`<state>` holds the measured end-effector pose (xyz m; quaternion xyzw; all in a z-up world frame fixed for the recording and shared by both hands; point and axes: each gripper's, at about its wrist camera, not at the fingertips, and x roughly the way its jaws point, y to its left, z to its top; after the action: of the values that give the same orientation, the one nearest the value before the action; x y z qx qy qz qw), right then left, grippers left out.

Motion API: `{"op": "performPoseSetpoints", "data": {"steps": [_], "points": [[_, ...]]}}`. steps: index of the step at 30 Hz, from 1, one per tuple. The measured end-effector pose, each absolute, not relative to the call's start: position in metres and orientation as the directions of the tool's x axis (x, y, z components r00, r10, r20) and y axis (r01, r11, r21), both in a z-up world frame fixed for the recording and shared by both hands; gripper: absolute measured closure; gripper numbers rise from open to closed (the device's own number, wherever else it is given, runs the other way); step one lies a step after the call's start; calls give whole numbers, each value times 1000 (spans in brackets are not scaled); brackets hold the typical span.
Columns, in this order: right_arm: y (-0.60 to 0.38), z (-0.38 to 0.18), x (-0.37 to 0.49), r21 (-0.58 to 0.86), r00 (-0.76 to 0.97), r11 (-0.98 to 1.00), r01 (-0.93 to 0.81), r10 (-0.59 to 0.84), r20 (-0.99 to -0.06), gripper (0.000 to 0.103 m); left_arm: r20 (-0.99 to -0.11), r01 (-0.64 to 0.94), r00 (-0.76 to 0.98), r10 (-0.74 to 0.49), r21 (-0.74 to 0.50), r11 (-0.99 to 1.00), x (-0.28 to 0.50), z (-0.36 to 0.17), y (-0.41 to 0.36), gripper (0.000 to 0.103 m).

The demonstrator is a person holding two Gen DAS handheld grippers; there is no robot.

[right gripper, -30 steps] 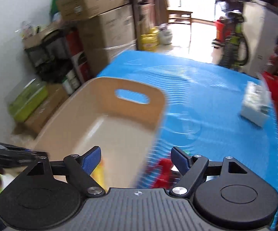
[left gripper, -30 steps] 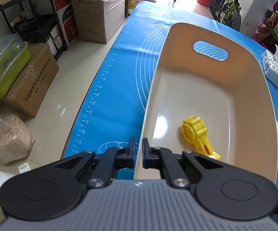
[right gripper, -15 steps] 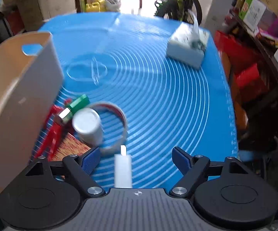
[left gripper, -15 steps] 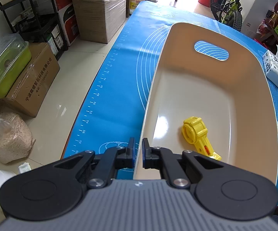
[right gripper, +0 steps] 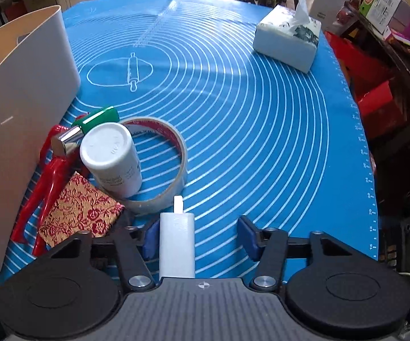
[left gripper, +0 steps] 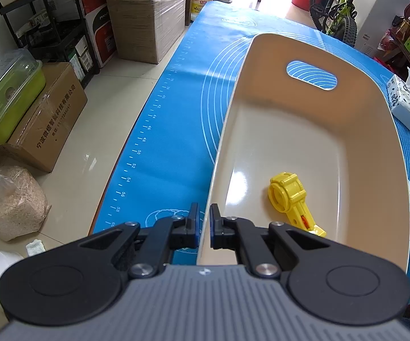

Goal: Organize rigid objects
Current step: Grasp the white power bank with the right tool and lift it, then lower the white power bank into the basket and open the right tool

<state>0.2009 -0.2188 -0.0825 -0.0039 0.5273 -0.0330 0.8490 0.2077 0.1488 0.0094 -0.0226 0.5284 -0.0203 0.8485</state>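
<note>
My left gripper [left gripper: 203, 227] is shut on the near rim of the beige bin [left gripper: 233, 113]. A yellow plastic toy [left gripper: 290, 199] lies on the bin's floor. In the right wrist view the bin [right gripper: 20, 99] stands at the left. My right gripper [right gripper: 199, 237] is low over the blue mat and its jaws are closing. A small white charger-like block [right gripper: 177, 244] lies between them, close to the left pad, with a gap to the right pad. Just ahead stand a white bottle [right gripper: 111, 156] inside a clear tape ring [right gripper: 176, 142].
Beside the bin lie a red-handled tool [right gripper: 48, 179], a green-capped metal piece [right gripper: 99, 118] and a red-gold patterned pouch [right gripper: 79, 207]. A tissue pack [right gripper: 285, 39] sits at the far right of the mat [right gripper: 247, 113]. Boxes, shelves and a bicycle surround the table.
The right gripper swung from over the bin to the mat on its right, sank toward the white block, and its jaws narrowed. The left gripper and bin stayed put.
</note>
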Motion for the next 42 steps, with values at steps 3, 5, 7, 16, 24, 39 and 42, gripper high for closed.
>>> {"op": "performPoseSetpoints", "data": {"steps": [3,5,7,16,24,39,42], "points": [[-215,-81,200,-25,443,999,33,-37,-896,55,-896,10,441,-61,-63,998,208,9,150,94],[-210,-80,199,-33,441,999,20,-38,-896,63,-896,9,441,-61,-64,998,208,9,150,94],[-206,-80,199,-41,439,999,16,-44,-897,71,-896,8,441,-62,-65,998,208,9,150,94],[-212,-64,185,-53,484,996,75,-83,-871,71,-896,8,440,-64,-68,998,208,9,150,94],[-202,-6,178,-59,585,997,58,-81,-807,71,-896,6,439,-66,-70,998,209,8,149,94],[-108,89,212,-10,749,991,-130,92,-656,71,-896,6,440,-67,-72,997,209,7,150,94],[-82,89,222,-13,742,984,-178,126,-659,71,-896,7,440,-68,-72,997,209,8,150,94]]}}
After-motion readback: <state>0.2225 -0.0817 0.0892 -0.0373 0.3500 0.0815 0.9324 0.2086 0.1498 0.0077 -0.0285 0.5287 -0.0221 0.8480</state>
